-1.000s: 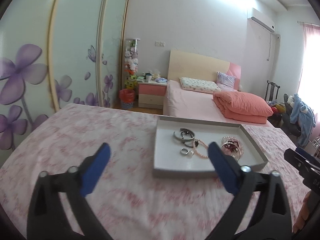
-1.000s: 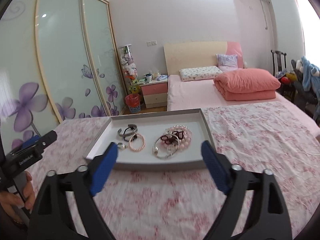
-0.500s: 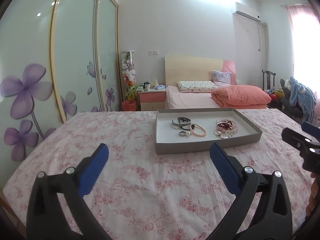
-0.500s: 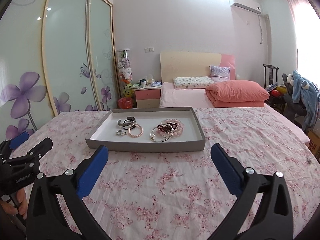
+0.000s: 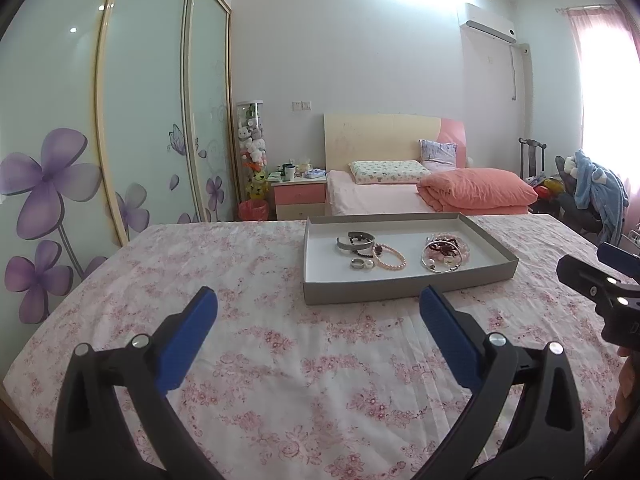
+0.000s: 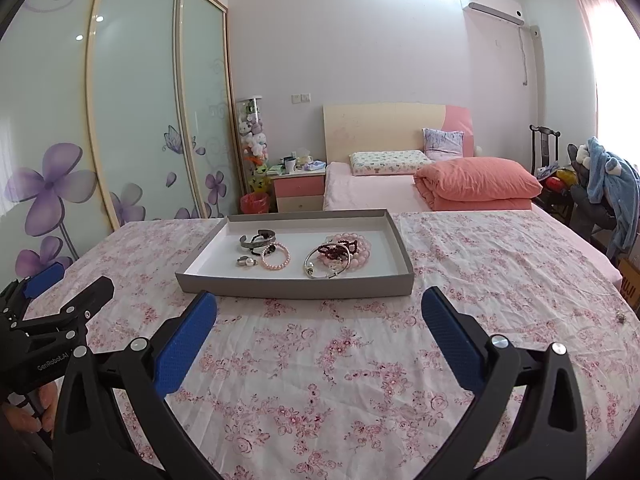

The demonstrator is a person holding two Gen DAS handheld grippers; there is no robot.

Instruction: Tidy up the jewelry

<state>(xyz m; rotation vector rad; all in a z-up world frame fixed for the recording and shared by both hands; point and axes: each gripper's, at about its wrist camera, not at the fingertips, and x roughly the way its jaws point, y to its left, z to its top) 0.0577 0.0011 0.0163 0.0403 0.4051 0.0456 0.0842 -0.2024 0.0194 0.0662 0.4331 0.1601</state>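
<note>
Jewelry [image 6: 304, 254] in tray [image 6: 296, 286], beyond both tongs [image 6: 320, 322]

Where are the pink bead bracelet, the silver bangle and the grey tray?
pink bead bracelet [image 6: 276, 256]: right wrist view, on its beads.
silver bangle [image 6: 310, 266]: right wrist view, left arc.
grey tray [image 6: 296, 288]: right wrist view, near wall.

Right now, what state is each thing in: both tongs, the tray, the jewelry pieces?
Left tongs: open, empty, above the floral cloth short of the tray.
Right tongs: open, empty, also short of the tray.
Tray: lidless, flat on the cloth.
Dark metal cuff: lying in the tray.
Rings: side by side, near the cuff.
Pink bead bracelet: lying flat, separate.
Silver bangle: overlapping the pile of pink and dark bracelets.
</note>
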